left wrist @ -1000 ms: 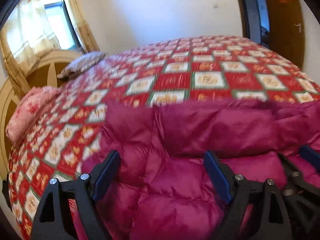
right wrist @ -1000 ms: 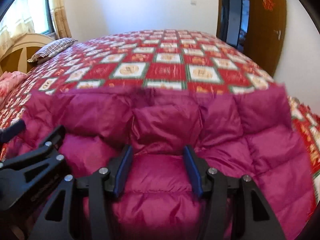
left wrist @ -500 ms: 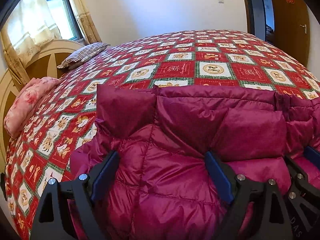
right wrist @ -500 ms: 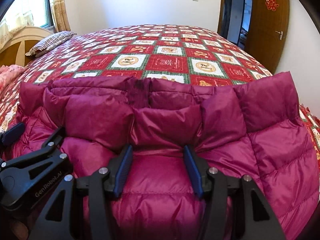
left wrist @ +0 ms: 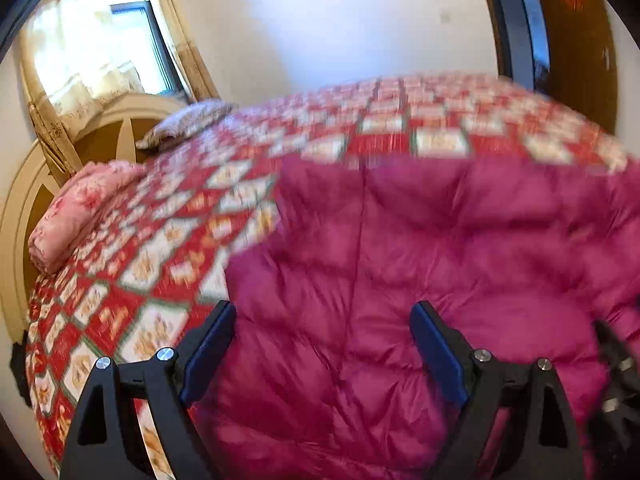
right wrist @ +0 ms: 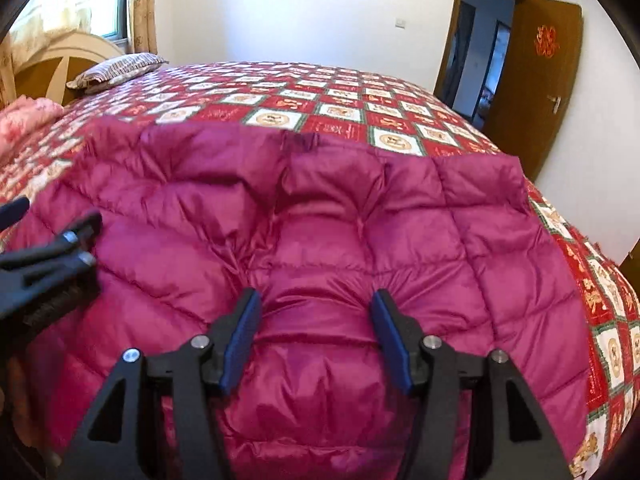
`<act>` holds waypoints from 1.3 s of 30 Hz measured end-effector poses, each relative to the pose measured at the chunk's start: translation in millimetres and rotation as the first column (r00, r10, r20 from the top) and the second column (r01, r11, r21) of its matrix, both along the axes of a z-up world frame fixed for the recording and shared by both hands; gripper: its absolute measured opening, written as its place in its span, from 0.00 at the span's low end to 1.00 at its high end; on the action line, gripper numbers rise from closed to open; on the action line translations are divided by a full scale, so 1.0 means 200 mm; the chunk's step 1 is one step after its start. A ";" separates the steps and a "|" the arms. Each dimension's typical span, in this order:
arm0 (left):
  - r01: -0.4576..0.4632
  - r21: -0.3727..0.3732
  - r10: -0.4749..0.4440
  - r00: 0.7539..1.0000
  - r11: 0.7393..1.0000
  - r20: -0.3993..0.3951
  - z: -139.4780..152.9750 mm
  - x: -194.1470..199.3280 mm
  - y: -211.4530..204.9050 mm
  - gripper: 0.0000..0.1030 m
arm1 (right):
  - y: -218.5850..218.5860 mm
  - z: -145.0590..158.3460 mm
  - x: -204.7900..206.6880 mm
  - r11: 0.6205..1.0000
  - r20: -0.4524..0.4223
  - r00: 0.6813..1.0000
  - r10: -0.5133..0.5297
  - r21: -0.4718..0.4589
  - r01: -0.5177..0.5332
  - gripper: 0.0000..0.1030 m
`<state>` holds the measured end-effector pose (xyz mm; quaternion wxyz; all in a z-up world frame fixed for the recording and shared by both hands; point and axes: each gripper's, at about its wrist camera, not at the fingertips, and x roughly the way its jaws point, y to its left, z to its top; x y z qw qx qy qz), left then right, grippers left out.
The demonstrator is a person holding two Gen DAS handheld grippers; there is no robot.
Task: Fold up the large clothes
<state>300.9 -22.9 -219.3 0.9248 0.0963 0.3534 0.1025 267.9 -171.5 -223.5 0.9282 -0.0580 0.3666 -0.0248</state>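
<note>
While both tools straddle puffed quilting — left tool (left wrist: 322, 354) wide, right tool (right wrist: 316, 340) pinching a coat (right wrist: 320, 220) bulge — lower evenly onto bed (right wrist: 344, 92), smoothing outward.

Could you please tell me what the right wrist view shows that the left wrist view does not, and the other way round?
Only the right wrist view shows the jacket's right edge, the white light switch on the wall, the door handle, and the right gripper pinching a bulge of fabric.

Only the left wrist view shows the whole rolled pink blanket and the left gripper with its jaws wide apart over the jacket.

Both show the magenta puffer jacket on the red patterned bedspread, the striped pillow, the headboard and the wooden door.
</note>
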 end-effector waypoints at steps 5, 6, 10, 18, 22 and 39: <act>-0.005 0.008 0.005 1.000 1.000 0.011 -0.01 -0.02 0.00 0.87 | 0.01 -0.03 0.04 1.000 -0.017 1.000 -0.003 -0.016 0.003 0.60; -0.007 0.003 0.007 1.000 1.000 0.010 -0.01 -0.01 0.00 0.87 | 0.01 -0.03 0.04 1.000 -0.015 1.000 -0.004 -0.019 0.003 0.60; -0.071 -0.086 0.076 0.996 0.994 0.045 0.09 -0.20 0.14 0.87 | 0.01 0.06 -0.05 1.000 -0.001 1.000 -0.015 0.019 0.015 0.60; -0.180 -0.243 0.177 0.984 0.953 -0.032 0.01 -0.40 0.40 0.87 | 0.13 0.01 -0.29 0.999 0.035 0.999 0.029 -0.014 -0.028 0.74; -0.151 -0.319 0.145 0.988 0.936 -0.044 -0.02 -0.40 0.41 0.87 | 0.13 -0.01 -0.26 1.000 0.029 0.999 0.024 -0.011 -0.023 0.74; 0.002 -0.463 -0.011 1.000 0.886 -0.018 -0.03 -0.42 0.35 0.18 | 0.16 -0.04 -0.25 0.998 0.010 0.999 0.037 -0.044 -0.036 0.74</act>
